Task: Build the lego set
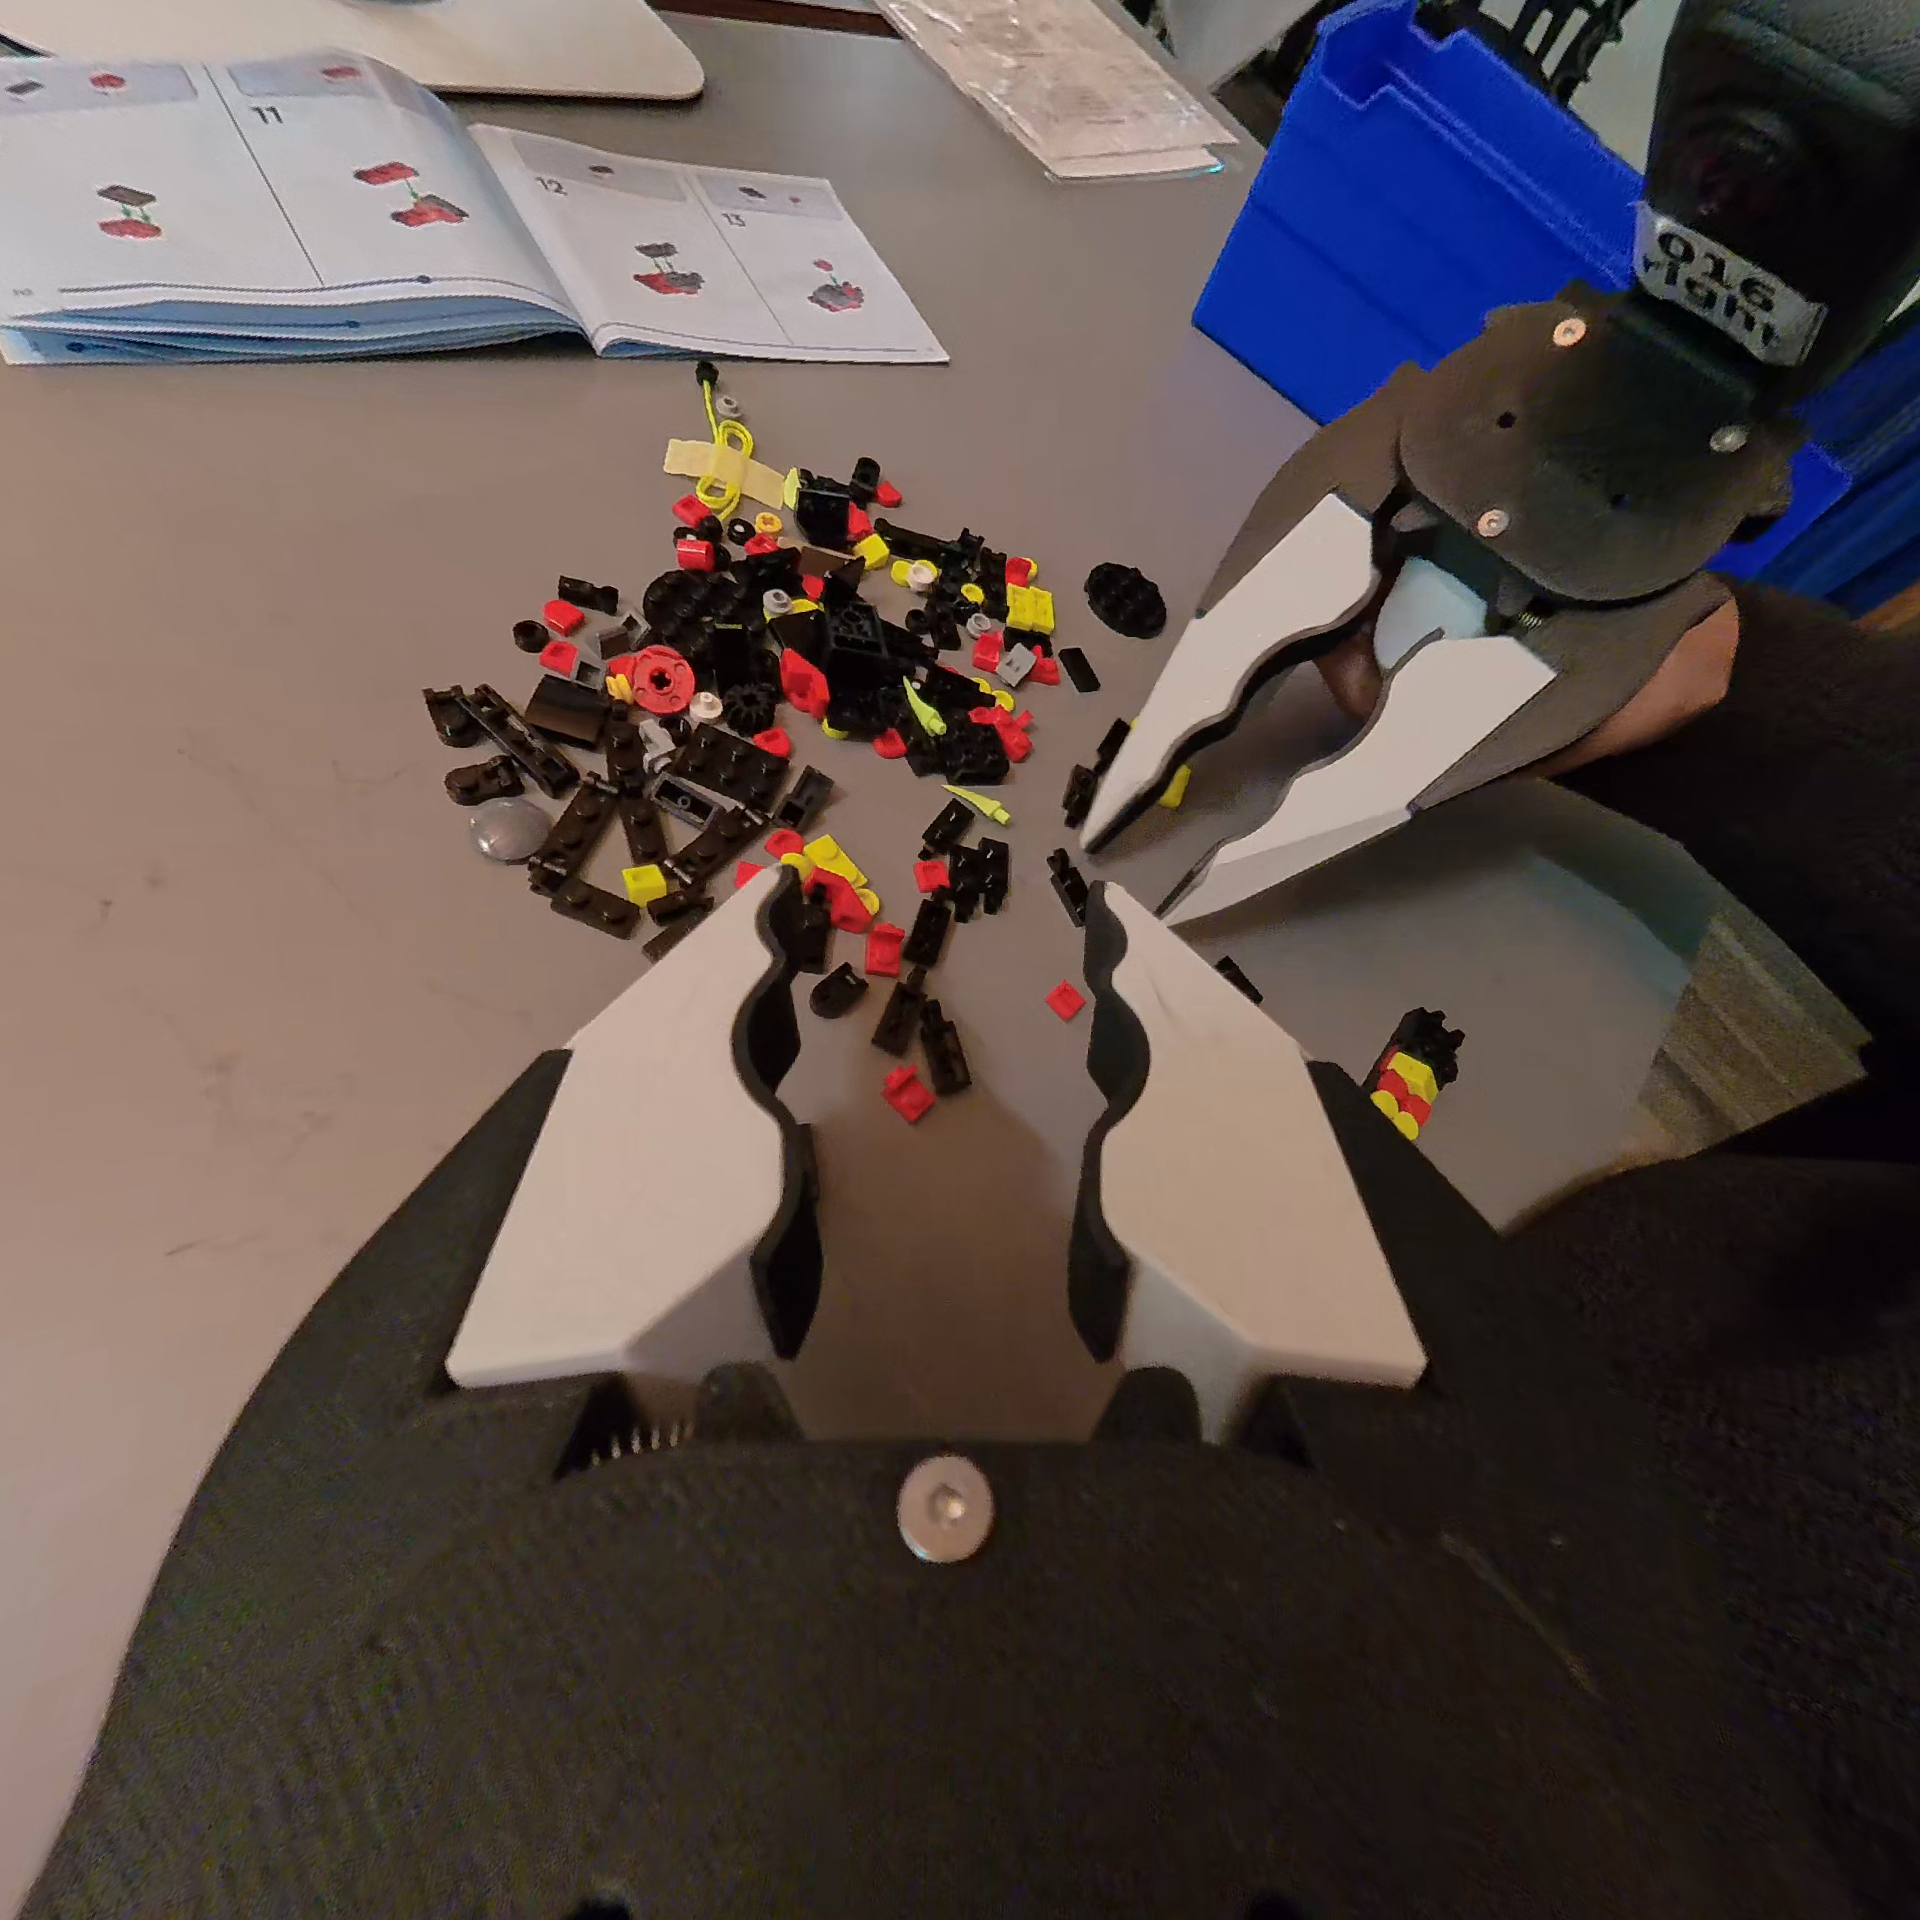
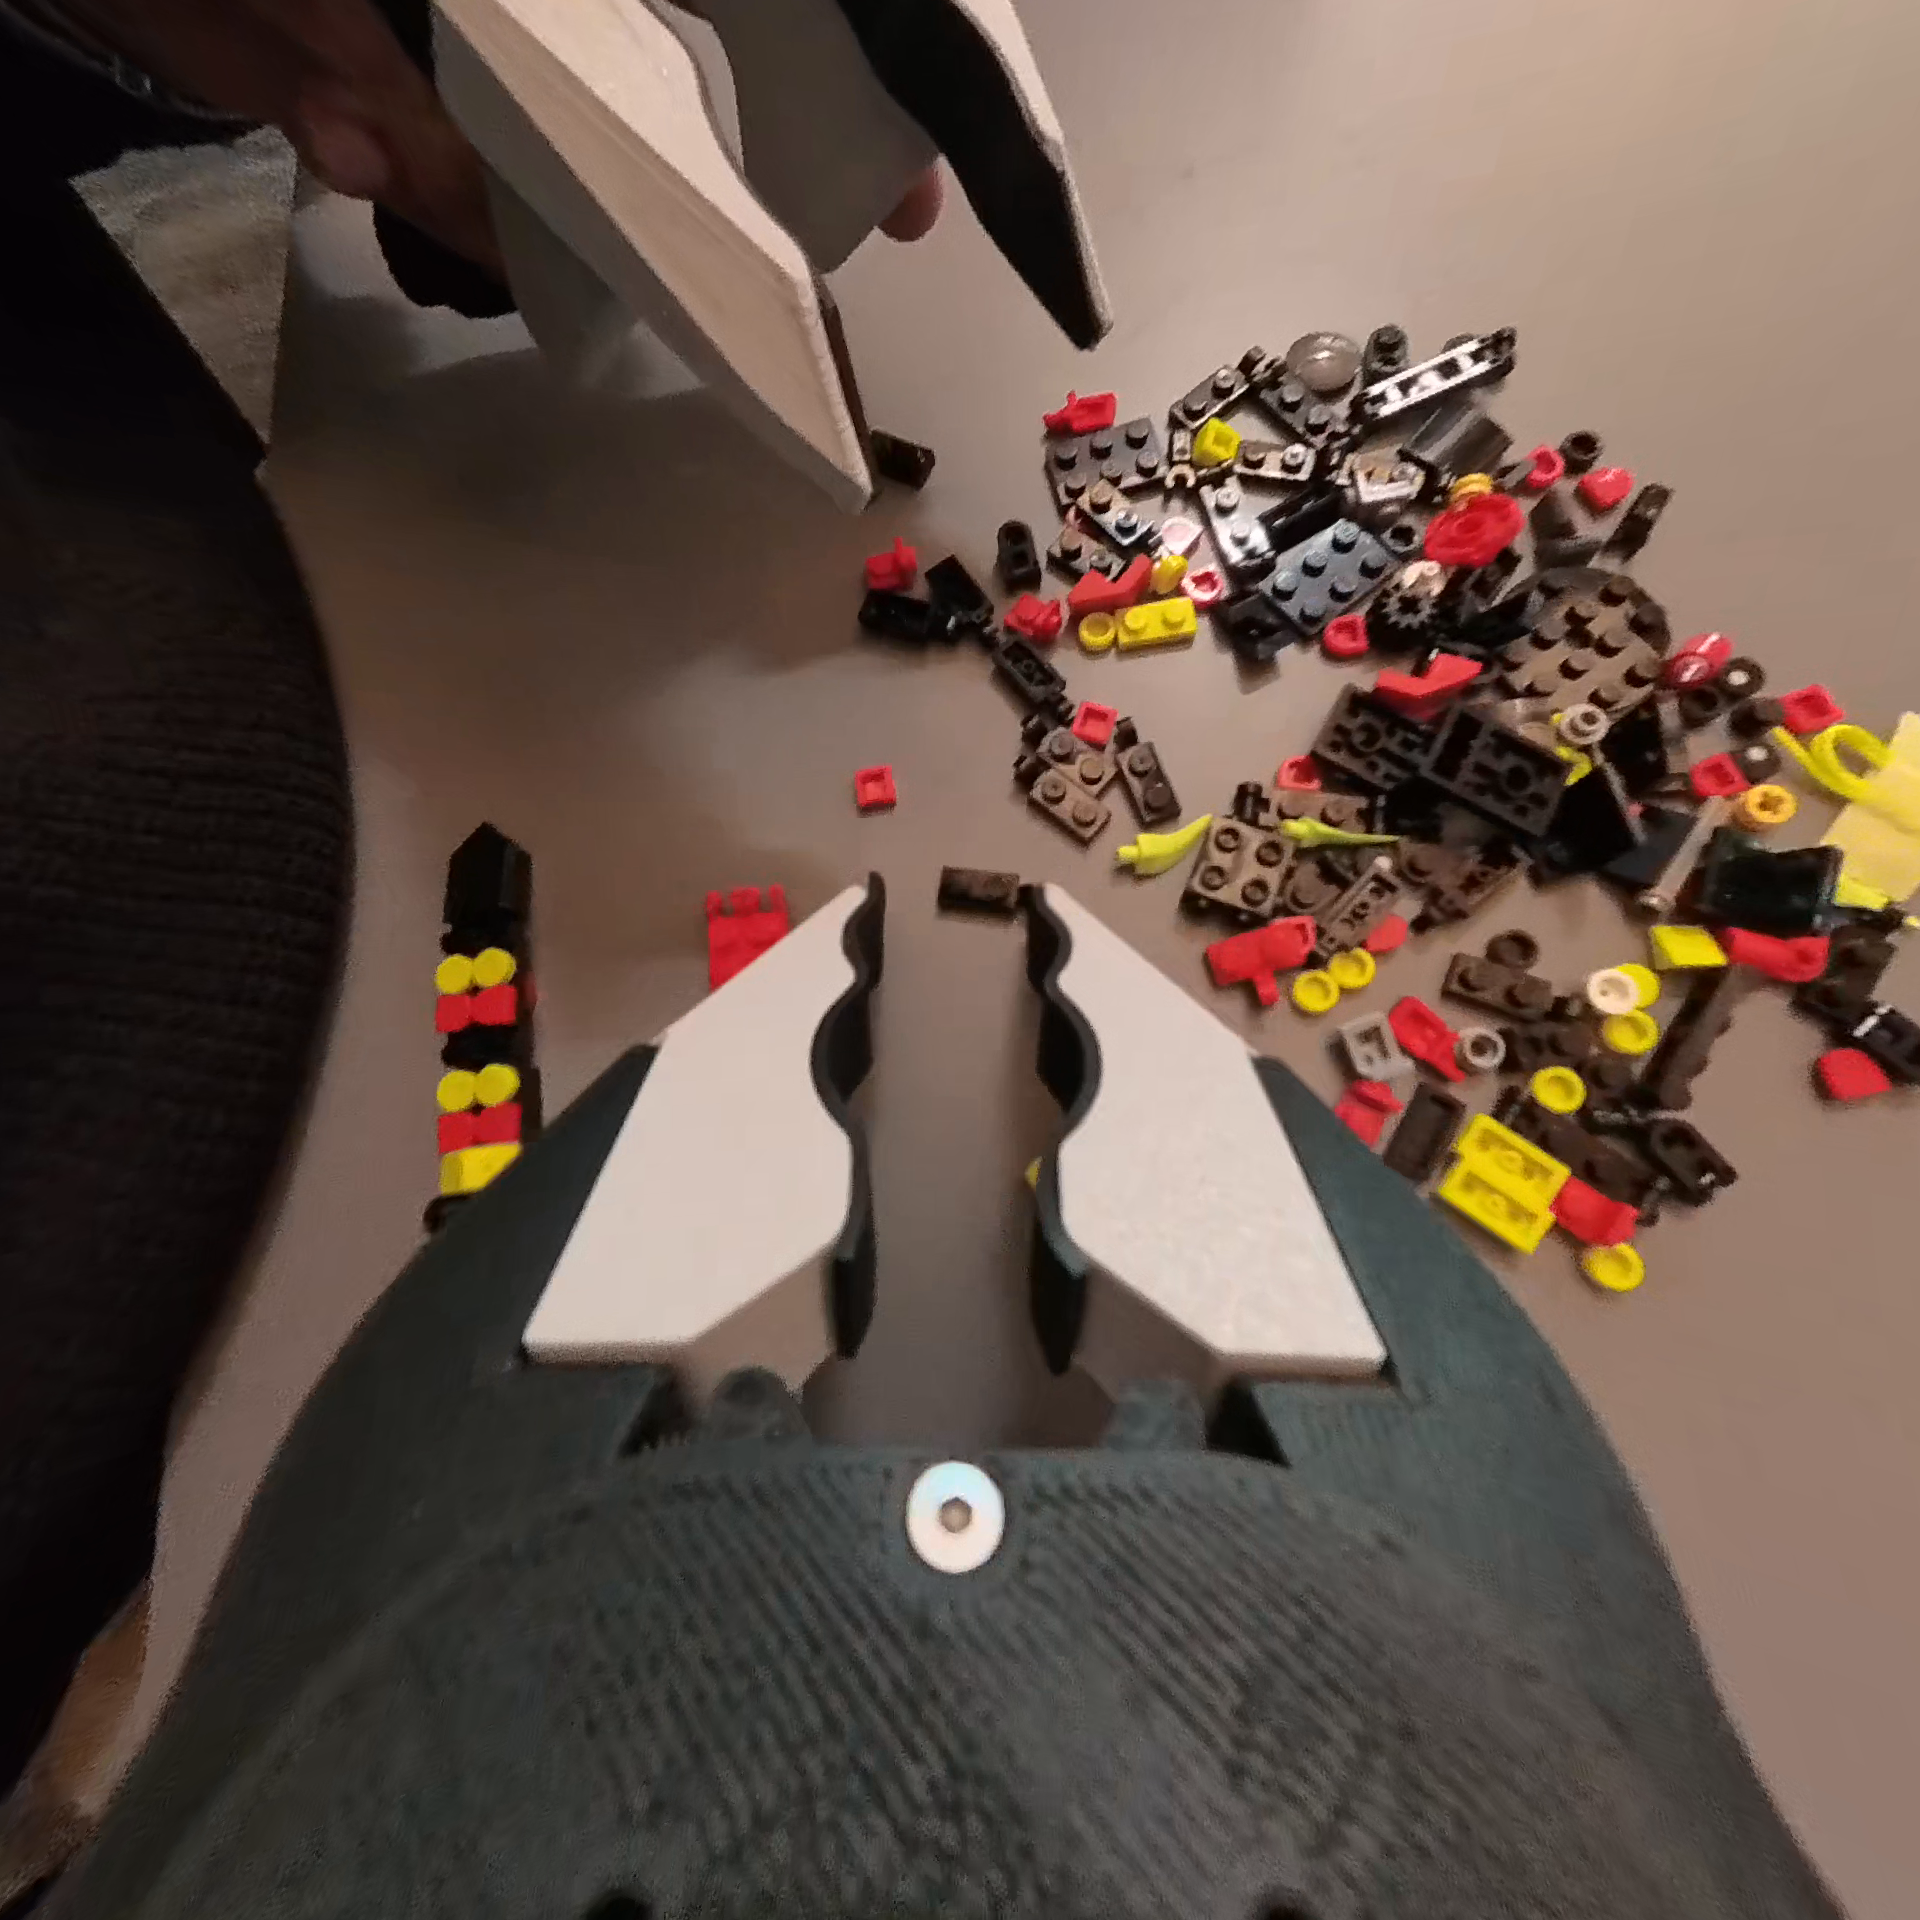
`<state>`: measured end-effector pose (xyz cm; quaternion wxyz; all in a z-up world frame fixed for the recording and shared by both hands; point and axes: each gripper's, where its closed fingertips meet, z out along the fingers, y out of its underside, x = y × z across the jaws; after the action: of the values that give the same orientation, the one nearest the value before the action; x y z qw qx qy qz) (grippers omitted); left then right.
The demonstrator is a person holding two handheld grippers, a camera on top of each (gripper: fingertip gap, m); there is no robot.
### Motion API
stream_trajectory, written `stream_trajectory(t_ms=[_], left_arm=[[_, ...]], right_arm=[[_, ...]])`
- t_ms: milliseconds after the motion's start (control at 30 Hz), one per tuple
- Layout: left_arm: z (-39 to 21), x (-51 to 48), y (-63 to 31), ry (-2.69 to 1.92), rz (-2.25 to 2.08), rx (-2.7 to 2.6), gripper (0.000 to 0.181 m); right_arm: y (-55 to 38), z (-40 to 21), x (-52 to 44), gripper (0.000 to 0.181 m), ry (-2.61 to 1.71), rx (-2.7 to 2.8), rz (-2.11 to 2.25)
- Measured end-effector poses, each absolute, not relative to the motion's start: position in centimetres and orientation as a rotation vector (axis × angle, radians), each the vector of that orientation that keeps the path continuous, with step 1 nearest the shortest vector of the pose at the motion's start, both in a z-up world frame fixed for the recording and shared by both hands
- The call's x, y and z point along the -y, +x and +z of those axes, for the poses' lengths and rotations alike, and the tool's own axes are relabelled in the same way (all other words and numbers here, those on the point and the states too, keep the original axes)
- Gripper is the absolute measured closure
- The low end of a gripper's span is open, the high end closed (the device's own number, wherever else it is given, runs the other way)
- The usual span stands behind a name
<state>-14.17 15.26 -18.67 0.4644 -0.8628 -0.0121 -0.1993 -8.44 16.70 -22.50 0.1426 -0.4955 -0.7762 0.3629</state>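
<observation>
Left gripper (image 1: 935, 914) hangs over the near edge of the loose brick pile (image 1: 790, 675) on the grey table (image 1: 208, 831), jaws parted with nothing between them. Right gripper (image 2: 951, 899) is likewise parted and empty, its tips just short of a small black plate (image 2: 977, 891). A striped black, yellow and red stack (image 2: 480, 1023) lies flat, apart from the pile, beside the right gripper.

Only the left wrist view shows the open instruction booklet (image 1: 416, 218) beyond the pile, a blue bin (image 1: 1403, 208) and a clear plastic bag (image 1: 1049, 94). Only the right wrist view shows the stack's full length and a red toothed piece (image 2: 740, 930) partly covered by the gripper's finger.

Many black bricks merge together; individual shapes are hard to separate. Both views cut off the table's edges.
</observation>
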Motion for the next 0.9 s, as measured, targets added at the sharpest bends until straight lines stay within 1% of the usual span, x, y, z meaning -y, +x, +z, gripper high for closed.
stream_trajectory(t_ms=[100, 167, 267, 400, 667, 900], left_arm=[[-18.8, -15.2, -13.9, -2.126, -0.489, 0.017, 0.13], [-18.8, -15.1, -13.8, -2.128, -0.494, 0.012, 0.13], [-19.0, -15.1, -13.5, -2.136, -0.501, 0.003, 0.13], [-19.2, -15.0, -13.0, -2.149, -0.502, -0.022, 0.13], [-19.0, -14.8, -12.2, -2.147, -0.521, -0.048, 0.131], [-19.1, -14.7, -12.1, -2.15, -0.536, -0.046, 0.131]], right_arm=[[-7.6, -22.1, -16.4, 0.164, -1.429, 2.248, 1.114], [-7.8, -21.9, -16.8, 0.162, -1.41, 2.215, 1.1], [-8.9, -21.4, -16.7, 0.156, -1.336, 2.186, 1.093], [-9.3, -22.4, -15.7, 0.137, -1.359, 2.232, 1.103], [-6.8, -22.8, -15.8, 0.147, -1.462, 2.3, 1.174], [-7.5, -22.4, -16.1, 0.156, -1.374, 2.274, 1.106]])
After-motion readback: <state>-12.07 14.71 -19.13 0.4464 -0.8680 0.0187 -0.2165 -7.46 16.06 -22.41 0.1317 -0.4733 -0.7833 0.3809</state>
